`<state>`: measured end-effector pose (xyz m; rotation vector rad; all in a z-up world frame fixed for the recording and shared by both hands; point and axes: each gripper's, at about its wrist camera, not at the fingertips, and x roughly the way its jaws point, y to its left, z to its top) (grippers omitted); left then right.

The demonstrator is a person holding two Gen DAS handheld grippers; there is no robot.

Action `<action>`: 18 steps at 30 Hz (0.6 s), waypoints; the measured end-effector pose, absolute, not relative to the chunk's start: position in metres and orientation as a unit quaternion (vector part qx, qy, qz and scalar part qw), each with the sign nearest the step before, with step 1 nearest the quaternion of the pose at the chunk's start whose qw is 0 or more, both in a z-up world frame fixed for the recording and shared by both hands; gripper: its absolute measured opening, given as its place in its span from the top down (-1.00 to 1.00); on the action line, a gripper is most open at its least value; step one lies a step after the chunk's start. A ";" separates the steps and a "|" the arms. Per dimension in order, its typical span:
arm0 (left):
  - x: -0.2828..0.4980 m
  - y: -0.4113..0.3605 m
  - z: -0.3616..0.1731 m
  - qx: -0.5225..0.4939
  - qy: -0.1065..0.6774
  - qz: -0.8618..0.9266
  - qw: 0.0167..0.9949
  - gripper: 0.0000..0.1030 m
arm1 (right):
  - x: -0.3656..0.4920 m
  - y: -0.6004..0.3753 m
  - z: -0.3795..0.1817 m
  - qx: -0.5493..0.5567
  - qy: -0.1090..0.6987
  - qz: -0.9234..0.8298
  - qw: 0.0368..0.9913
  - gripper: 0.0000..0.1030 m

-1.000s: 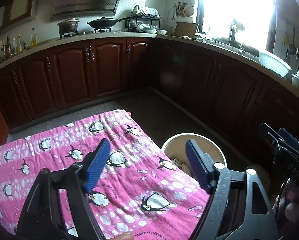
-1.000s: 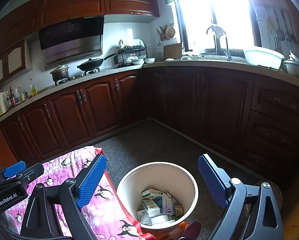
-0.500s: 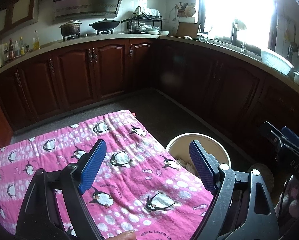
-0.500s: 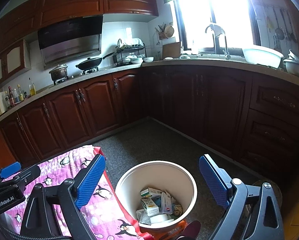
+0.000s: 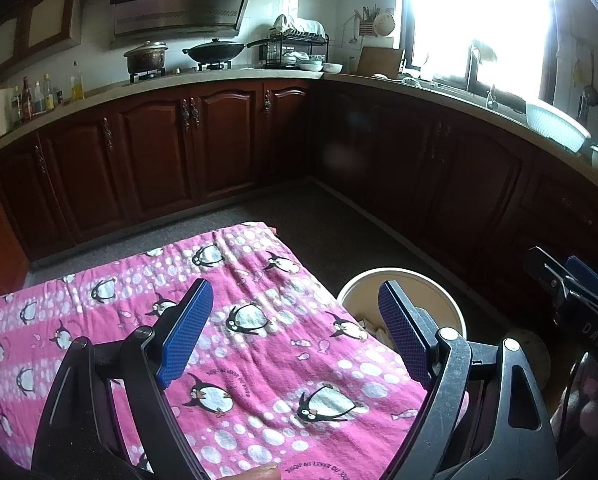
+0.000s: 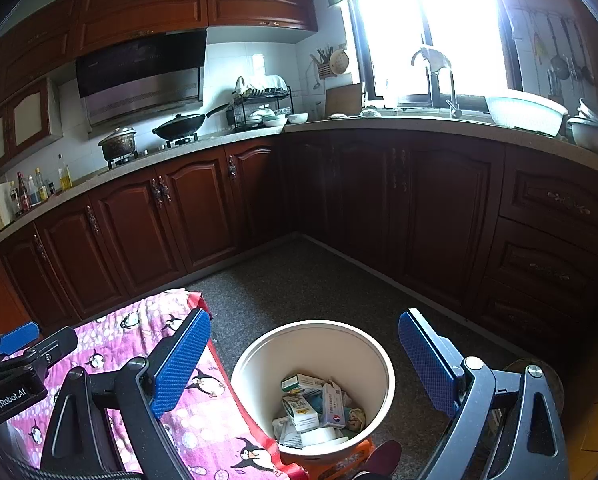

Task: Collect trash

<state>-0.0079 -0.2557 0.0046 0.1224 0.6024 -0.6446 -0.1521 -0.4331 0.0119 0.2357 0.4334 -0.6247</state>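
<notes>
Holding my left gripper [image 5: 295, 332] above pink penguin cloth [image 5: 259, 344], jaws spread wide, nothing between them; my right gripper [image 6: 305, 364] above cream bin [image 6: 383, 364], equally wide, empty; cartons and wrappers [image 6: 315, 408] lie in bin bottom, bin beside cloth edge, possibly touching; dark cabinets [image 6: 203, 208] behind

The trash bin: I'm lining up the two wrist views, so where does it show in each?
Left wrist: trash bin sits lower right, partly behind the right finger, beside the pink cloth.
Right wrist: the bin's rim is bottom centre, with cartons inside.
Shared landmark: the black wok on the stove.
</notes>
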 end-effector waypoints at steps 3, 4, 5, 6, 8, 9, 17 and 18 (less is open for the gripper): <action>-0.008 -0.255 0.005 0.059 0.289 -0.311 0.904 -0.64 | -0.152 -0.433 0.012 0.116 0.211 -0.305 0.922 -0.82; -0.008 -0.255 0.005 0.059 0.289 -0.310 0.904 -0.64 | -0.152 -0.433 0.012 0.116 0.211 -0.304 0.922 -0.82; -0.008 -0.255 0.005 0.059 0.289 -0.310 0.904 -0.64 | -0.152 -0.433 0.012 0.116 0.211 -0.305 0.922 -0.82; -0.008 -0.255 0.004 0.059 0.289 -0.311 0.904 -0.64 | -0.152 -0.433 0.012 0.115 0.211 -0.305 0.922 -0.82; -0.009 -0.256 0.004 0.060 0.289 -0.310 0.903 -0.64 | -0.152 -0.433 0.012 0.116 0.212 -0.304 0.922 -0.82; -0.009 -0.256 0.004 0.061 0.290 -0.311 0.903 -0.64 | -0.151 -0.433 0.011 0.116 0.213 -0.303 0.922 -0.82; -0.009 -0.258 0.003 0.062 0.292 -0.316 0.901 -0.64 | -0.149 -0.432 0.010 0.115 0.215 -0.302 0.922 -0.82; -0.010 -0.258 0.003 0.063 0.291 -0.317 0.900 -0.64 | -0.149 -0.432 0.010 0.115 0.216 -0.301 0.922 -0.82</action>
